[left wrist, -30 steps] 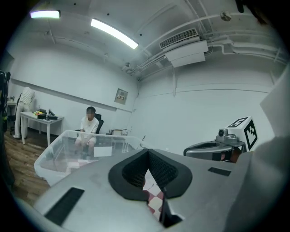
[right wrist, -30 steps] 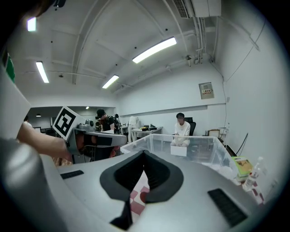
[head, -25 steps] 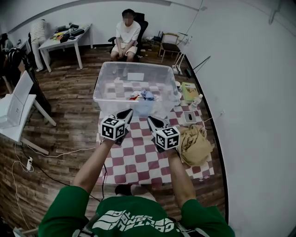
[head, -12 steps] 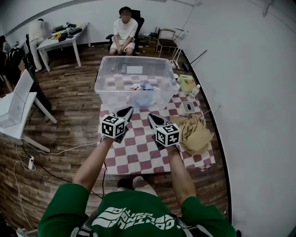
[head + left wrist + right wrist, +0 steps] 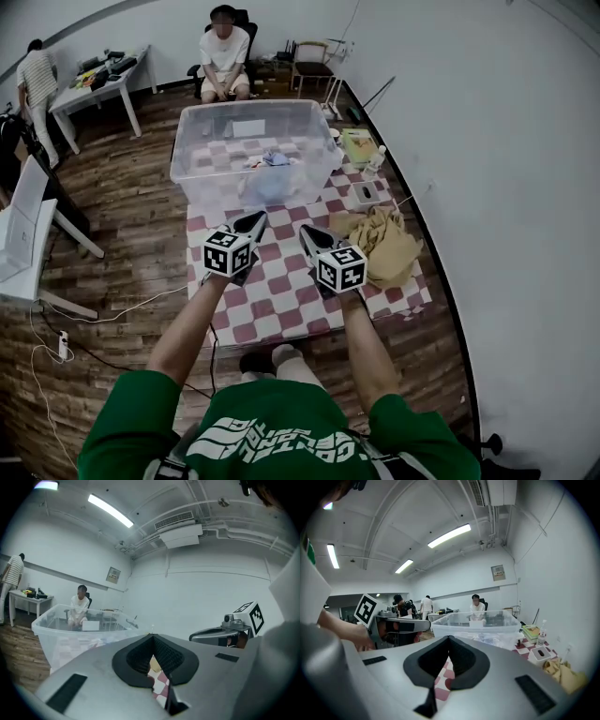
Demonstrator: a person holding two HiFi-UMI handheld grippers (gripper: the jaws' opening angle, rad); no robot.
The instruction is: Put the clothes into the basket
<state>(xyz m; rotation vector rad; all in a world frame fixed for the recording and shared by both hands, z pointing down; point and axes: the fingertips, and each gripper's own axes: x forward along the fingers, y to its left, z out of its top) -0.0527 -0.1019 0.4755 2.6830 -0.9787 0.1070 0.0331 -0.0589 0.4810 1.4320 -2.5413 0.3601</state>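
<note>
Left gripper: the jaws were seen pressed together with nothing pinched; it was held over the mat, just left of centre in the head view, and aimed toward the basket.
Right gripper: the jaws were likewise pressed together and nothing was held; it was held just right of centre, beside the left one but apart from it.
Garment: a tan heap was seen on the mat's right edge, right of centre in the head view, near the right gripper and untouched.
Basket: it was placed at upper centre, on the mat's far end; some cloth was already seen inside.
Risk, jaws: with both pairs pressed together, the garment would likely be pushed rather than taken unless the jaws were spread first.
Risk, partial pinch: if only one fold were caught, the rest could trail and snag on the basket's rim, or slip free short of it.
Risk, clutter: a box and a bottle stood between garment and basket, so they could be knocked by a low carry.
Head view only: the whole layout and both grippers' places were shown together.
Left gripper view only: the basket was shown at left and the right gripper at right; the garment was not shown.
Right gripper view only: the garment was shown at lower right, with the box and bottle above it.
</note>
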